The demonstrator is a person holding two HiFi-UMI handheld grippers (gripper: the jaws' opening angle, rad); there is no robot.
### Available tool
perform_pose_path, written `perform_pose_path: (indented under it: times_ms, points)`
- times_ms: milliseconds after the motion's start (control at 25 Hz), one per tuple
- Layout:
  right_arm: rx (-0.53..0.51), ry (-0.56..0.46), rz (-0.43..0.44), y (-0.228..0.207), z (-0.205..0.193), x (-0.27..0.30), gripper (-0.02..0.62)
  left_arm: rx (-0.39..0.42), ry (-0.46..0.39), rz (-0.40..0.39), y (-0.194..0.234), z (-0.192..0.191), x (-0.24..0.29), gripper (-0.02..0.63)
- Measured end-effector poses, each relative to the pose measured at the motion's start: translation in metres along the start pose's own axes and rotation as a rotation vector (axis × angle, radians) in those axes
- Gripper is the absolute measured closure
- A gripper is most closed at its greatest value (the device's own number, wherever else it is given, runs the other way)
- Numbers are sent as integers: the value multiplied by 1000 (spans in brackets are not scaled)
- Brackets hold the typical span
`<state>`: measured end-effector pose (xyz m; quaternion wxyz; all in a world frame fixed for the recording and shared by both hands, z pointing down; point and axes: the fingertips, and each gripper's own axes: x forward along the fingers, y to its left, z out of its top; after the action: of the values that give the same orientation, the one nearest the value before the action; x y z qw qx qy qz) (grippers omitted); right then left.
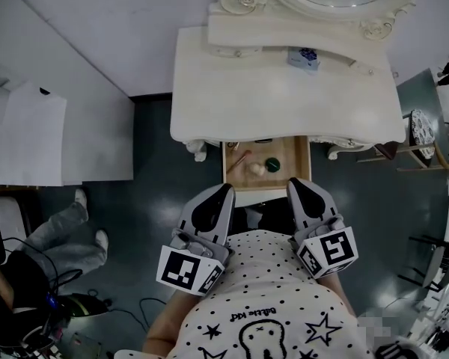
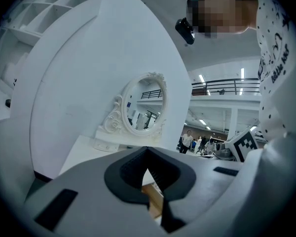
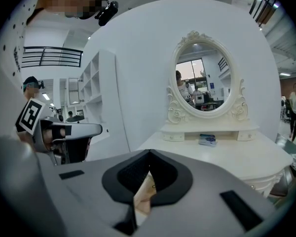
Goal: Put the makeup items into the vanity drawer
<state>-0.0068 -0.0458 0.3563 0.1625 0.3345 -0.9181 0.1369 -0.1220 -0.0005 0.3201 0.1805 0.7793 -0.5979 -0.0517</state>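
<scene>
The left gripper [image 1: 223, 191] and right gripper [image 1: 295, 183] hover side by side near the person's chest, jaws pressed together and empty, pointing slightly down at the open drawer [image 1: 289, 152], where the makeup items [image 1: 256, 168] lie.

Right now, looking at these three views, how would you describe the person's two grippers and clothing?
The left gripper and the right gripper both have smooth pale grey shells, with black pads lining the jaws. Each carries a white cube with black square markers. The person wears a white top printed with black dots and stars.
</scene>
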Motion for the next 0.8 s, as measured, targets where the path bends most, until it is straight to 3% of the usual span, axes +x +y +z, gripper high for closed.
perform_pose_path:
  times_ms: [400, 800]
  points:
    - [31, -12, -28, -11, 0, -2, 588, 25, 29, -40, -7, -1, 15, 610]
    - [22, 2, -12, -6, -2, -2, 588, 18, 27, -26, -6, -1, 11, 609]
